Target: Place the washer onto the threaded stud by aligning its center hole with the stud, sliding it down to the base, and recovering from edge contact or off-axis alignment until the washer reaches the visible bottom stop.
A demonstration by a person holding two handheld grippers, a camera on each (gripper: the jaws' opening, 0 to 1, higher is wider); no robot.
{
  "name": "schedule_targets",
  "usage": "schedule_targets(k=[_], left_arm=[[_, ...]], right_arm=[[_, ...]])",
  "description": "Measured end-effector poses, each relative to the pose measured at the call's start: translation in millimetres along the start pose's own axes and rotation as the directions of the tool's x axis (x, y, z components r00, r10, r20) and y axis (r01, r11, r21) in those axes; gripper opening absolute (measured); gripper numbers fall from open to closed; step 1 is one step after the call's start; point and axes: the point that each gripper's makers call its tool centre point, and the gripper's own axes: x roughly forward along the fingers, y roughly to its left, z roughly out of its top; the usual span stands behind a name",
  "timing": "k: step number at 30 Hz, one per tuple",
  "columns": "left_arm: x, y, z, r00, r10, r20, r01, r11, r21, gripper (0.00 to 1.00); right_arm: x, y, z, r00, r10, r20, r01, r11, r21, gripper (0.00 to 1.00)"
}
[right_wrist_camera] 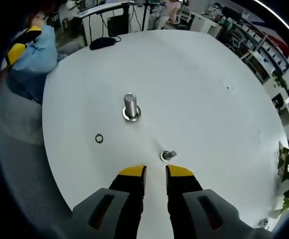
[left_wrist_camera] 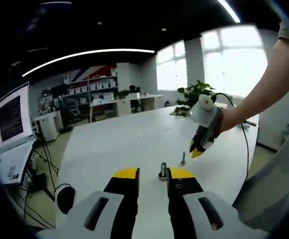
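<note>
In the left gripper view the left gripper (left_wrist_camera: 152, 173), jaws slightly apart and empty, sits just near of the stud (left_wrist_camera: 163, 171); in the right gripper view the right gripper (right_wrist_camera: 156, 171), likewise parted and empty, hovers right of the washer (right_wrist_camera: 99, 138), which looks light, stiff, thin, best pinched by its rim.

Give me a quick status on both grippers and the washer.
Left gripper open, empty. Right gripper open, empty, near small stud. Washer loose, flat on table, apart from large stud. Nothing between them.
</note>
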Motion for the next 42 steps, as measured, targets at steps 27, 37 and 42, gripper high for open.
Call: schedule_targets(k=[27, 37, 42], left_arm=[[-2, 1.1, 11.1, 0.998, 0.002, 0.056, -0.001, 0.999, -0.032, 0.25], [-2, -0.2, 10.7, 0.998, -0.005, 0.055, 0.007, 0.999, -0.039, 0.25], [-2, 1.6, 10.0, 0.999, 0.000, 0.054, 0.002, 0.999, -0.045, 0.25]], right_arm=[[34, 83, 7.7, 0.988, 0.150, -0.035, -0.149, 0.989, 0.022, 0.22], [54, 111, 12.6, 0.979, 0.197, -0.053, -0.197, 0.980, 0.017, 0.22], [60, 111, 10.6, 0.977, 0.198, -0.079, -0.197, 0.980, 0.014, 0.22]])
